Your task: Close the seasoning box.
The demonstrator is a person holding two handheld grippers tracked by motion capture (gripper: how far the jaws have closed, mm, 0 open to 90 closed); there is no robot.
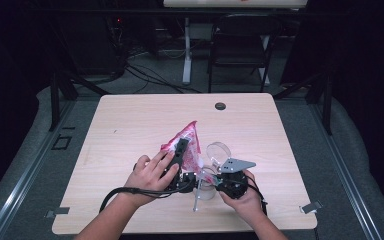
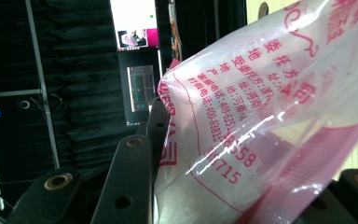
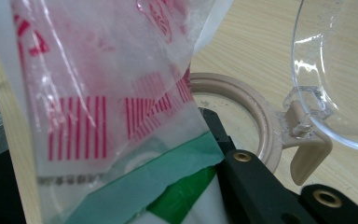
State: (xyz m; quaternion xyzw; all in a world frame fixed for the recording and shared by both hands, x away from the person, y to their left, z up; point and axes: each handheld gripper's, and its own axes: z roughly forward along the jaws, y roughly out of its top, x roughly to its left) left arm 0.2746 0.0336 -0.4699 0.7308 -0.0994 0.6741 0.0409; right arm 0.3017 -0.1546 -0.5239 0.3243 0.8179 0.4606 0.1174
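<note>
the left gripper [image 1: 181, 150] clamps the pink printed bag [image 1: 187, 142], tilted at centre frame. the open-lidded jar [image 1: 207, 185] sits just lower right, nearer the right gripper [image 1: 219, 181]; i cannot tell that gripper's jaw state.

a dark recording lab; black curtains [image 2: 74, 70], floor cables [image 1: 145, 75], a monitor [image 2: 133, 28], one bare wooden table [image 1: 130, 120]

Both forearms are bare, with no sleeves in sight. The left tool [image 1: 180, 152] is black, with long flat jaws of matte black links joined by brass-coloured rivets and small screw holes. A black cable [image 1: 125, 192] loops from it toward the near edge of the surface. The right tool [image 1: 219, 172] is black too, topped by a grey three-cornered plate [image 1: 237, 164].
</note>
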